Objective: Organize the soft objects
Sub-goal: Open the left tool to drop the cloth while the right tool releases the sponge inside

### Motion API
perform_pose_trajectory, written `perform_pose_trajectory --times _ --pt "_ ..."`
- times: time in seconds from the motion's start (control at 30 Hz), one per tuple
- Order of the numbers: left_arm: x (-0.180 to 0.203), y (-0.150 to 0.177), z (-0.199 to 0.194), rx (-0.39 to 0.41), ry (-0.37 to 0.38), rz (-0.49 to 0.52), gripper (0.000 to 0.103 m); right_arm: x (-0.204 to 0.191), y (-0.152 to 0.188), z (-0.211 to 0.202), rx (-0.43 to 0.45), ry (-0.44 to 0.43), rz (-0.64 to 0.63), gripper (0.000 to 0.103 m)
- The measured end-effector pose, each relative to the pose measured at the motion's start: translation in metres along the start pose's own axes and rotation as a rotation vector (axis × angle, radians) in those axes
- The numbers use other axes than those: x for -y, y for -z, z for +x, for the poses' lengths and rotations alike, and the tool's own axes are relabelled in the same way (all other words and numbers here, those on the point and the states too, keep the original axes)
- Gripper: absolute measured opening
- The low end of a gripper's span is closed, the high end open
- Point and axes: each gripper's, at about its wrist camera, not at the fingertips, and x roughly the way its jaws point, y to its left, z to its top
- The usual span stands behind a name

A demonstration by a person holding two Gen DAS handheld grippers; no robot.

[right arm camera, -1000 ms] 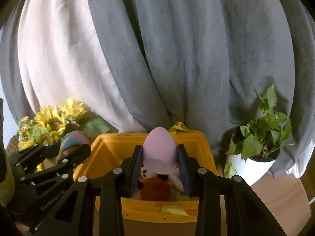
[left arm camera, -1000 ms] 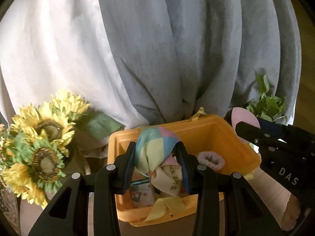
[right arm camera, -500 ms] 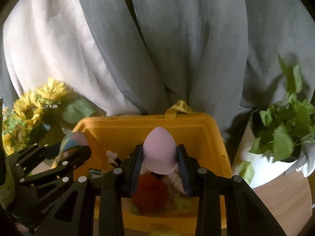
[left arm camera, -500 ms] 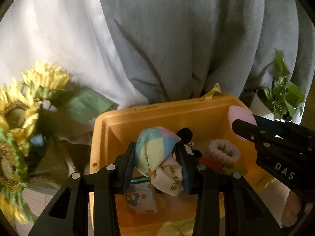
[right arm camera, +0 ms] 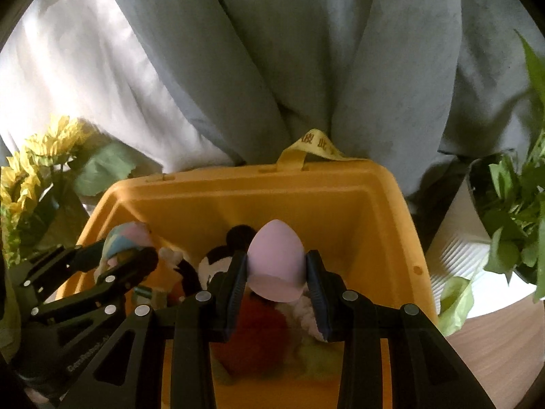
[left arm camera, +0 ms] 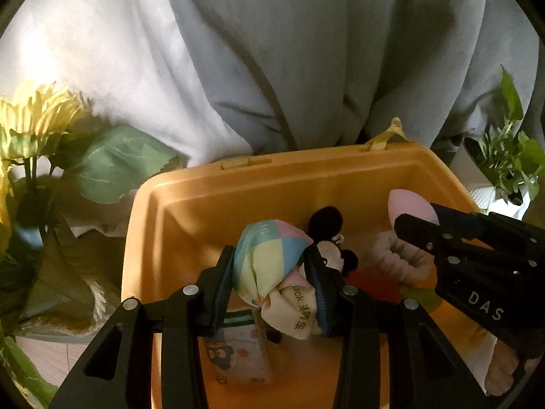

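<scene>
Left claw (left arm camera: 272,281) clamped on patchwork cloth bundle (left arm camera: 269,259), right claw (right arm camera: 276,286) clamped on pink egg-shaped sponge (right arm camera: 276,260); both inside rim of yellow bin (right arm camera: 238,179), above plush toys (left arm camera: 332,255), clear of walls; bare floor only front-left

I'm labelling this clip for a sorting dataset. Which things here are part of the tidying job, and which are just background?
Part of the job:
- patchwork cloth in the left gripper
- pink egg-shaped sponge in the right gripper
- yellow bin
- plush toy, fluffy scrunchie inside it

Just around:
- sunflowers
- potted plant
- curtain
</scene>
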Motion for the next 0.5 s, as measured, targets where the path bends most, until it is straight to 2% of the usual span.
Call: perform_pose_trajectory --times 0.1,0.4,0.5 --pt "-0.001 -0.001 -0.003 0.003 -0.001 -0.014 0.046 0.001 -0.001 0.001 -0.015 -0.010 0.008 0.038" --pt "-0.002 0.002 -0.025 0.037 -0.012 -0.028 0.055 -0.001 0.002 -0.009 -0.021 -0.019 0.017 0.039" --pt "-0.002 0.005 -0.037 0.048 -0.021 -0.037 0.056 -0.002 0.005 -0.019 -0.008 -0.012 0.011 0.046"
